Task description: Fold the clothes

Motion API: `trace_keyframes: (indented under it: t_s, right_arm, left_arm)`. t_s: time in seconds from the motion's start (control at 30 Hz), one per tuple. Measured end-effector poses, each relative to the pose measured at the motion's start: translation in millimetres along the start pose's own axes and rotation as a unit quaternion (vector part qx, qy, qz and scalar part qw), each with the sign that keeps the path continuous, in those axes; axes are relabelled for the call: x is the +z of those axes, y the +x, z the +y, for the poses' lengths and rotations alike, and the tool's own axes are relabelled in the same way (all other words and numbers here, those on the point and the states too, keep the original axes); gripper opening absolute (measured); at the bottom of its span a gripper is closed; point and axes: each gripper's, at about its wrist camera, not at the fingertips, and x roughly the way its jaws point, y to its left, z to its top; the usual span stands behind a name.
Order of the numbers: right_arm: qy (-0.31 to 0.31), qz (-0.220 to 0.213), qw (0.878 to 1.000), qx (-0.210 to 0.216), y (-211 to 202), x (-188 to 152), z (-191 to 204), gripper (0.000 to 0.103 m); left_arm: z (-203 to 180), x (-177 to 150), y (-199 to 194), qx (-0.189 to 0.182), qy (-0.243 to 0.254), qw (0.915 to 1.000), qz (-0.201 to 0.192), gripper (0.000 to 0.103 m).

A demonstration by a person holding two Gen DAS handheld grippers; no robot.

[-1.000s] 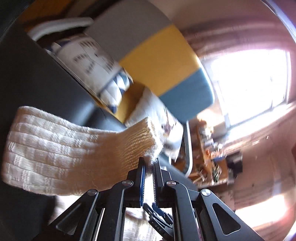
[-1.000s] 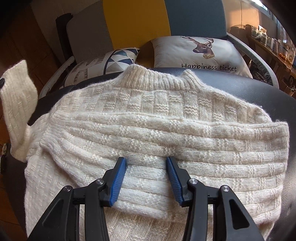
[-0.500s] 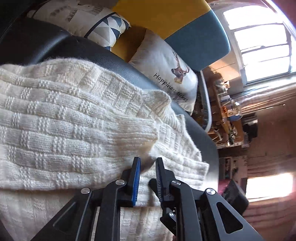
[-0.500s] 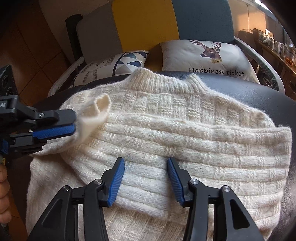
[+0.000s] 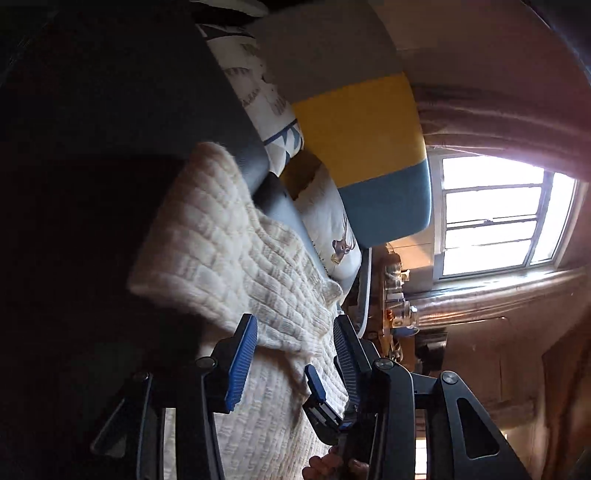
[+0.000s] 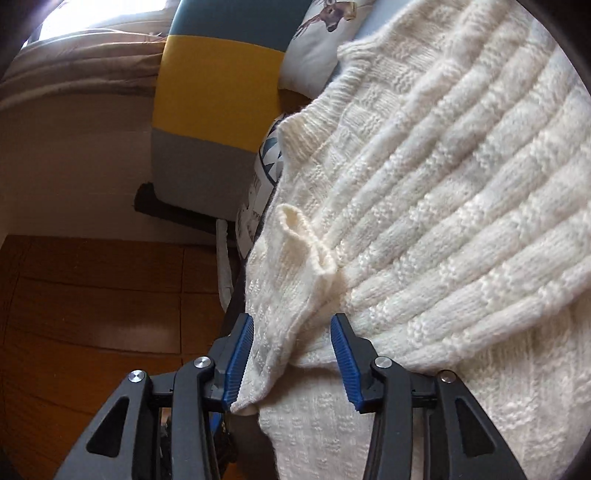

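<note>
left claw (image 5: 293, 354): jaws spread wide, nothing between the pads; hangs just over the sweater's folded edge
right claw (image 6: 291, 358): jaws spread, grasping nothing; the sleeve cuff sits in the gap, not pinched as far as the right wrist view shows
sweater (image 6: 443, 221): cream knit, spread on a dark seat (image 5: 110, 110), neckline pointing toward the pillows
sleeve (image 6: 295, 266): one sleeve lies folded across the body, cuff (image 6: 291, 218) open and puckered near the side edge
done: judging by the layers, at least one sleeve is folded in; a second band of knit lies across the chest, probably the other sleeve, not certain
left: body not yet folded over; hem end out of frame, so cannot tell its state; roughly midway
next: likely flatten the cuff, then fold bottom to top
count sweaters: 1
count claws: 2; a tip of the other claw (image 5: 316, 384) shows in the left wrist view
count pillows: 2, deer print (image 6: 325, 22) and triangle print (image 5: 288, 144)
count chairs: 1, grey, yellow and blue back (image 5: 362, 147)
count windows: 1 (image 5: 495, 218)
person: only fingertips (image 5: 325, 465) at the bottom edge of the left wrist view
</note>
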Motion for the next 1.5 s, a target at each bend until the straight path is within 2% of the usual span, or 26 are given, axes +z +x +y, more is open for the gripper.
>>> trace_keyframes:
  t_s: [0.2,0.3,0.4,0.47,0.5,0.53,0.63,0.7,0.83,0.9,1.1,1.17,1.23,1.27,1.33,1.4,1.5]
  right_arm:
    - [0.001,-0.02,1.0,-0.012,23,0,5,0.032]
    - [-0.005,-0.021,1.0,-0.022,29,-3,6,0.031]
    - [0.003,-0.003,1.0,-0.008,31,-6,5,0.032]
    - [0.02,0.017,1.0,-0.008,33,-7,0,0.021]
    - [0.024,0.016,0.999,-0.014,32,-7,-1,0.012]
    - [0.016,0.007,1.0,-0.024,30,-7,2,0.008]
    - [-0.033,0.005,0.998,-0.052,30,-7,26,0.006]
    - [-0.099,0.008,0.992,-0.076,32,-8,57,0.006]
    - [-0.22,0.025,0.968,-0.119,43,-11,120,0.006]
    - [-0.256,0.029,0.959,-0.119,43,-8,144,0.006]
    - [-0.328,0.013,0.94,-0.094,11,6,205,0.006]
    - [-0.342,-0.004,0.935,-0.092,-6,12,214,0.006]
    - [-0.33,-0.016,0.939,-0.098,-21,24,207,0.006]
    - [-0.312,-0.013,0.946,-0.093,-26,31,197,0.006]
    - [-0.251,0.016,0.966,-0.054,-32,43,167,0.013]
    - [-0.202,0.042,0.977,-0.053,-27,40,131,0.031]
    - [-0.119,0.092,0.988,-0.033,-3,30,76,0.031]
  left_arm:
    - [39,3,-9,-0.048,-0.079,0.9957,-0.004,0.045]
    - [44,4,-8,-0.049,-0.082,0.9954,-0.004,0.047]
    - [46,3,-3,-0.05,-0.089,0.9947,0.003,0.048]
    - [44,0,1,-0.052,-0.088,0.9948,0.008,0.048]
    - [43,-1,2,-0.051,-0.087,0.9948,0.009,0.048]
    - [42,-2,3,-0.057,-0.088,0.9944,0.013,0.048]
    - [44,-5,0,-0.078,-0.106,0.9912,0.013,0.05]
    - [47,-6,-1,-0.098,-0.127,0.987,0.014,0.053]
    - [53,-7,2,-0.133,-0.178,0.975,0.002,0.057]
    - [52,-7,10,-0.141,-0.193,0.9711,0.0,0.06]
    - [40,-1,48,-0.115,-0.203,0.9724,0.002,0.061]
    - [36,7,53,-0.091,-0.189,0.9777,-0.014,0.061]
    - [35,14,58,-0.078,-0.178,0.9807,-0.017,0.061]
    - [35,15,60,-0.069,-0.178,0.9815,-0.016,0.061]
    - [37,15,64,-0.059,-0.177,0.9823,-0.015,0.061]
    - [34,14,71,-0.048,-0.175,0.9834,-0.012,0.061]
    - [35,14,75,-0.038,-0.168,0.985,-0.009,0.061]
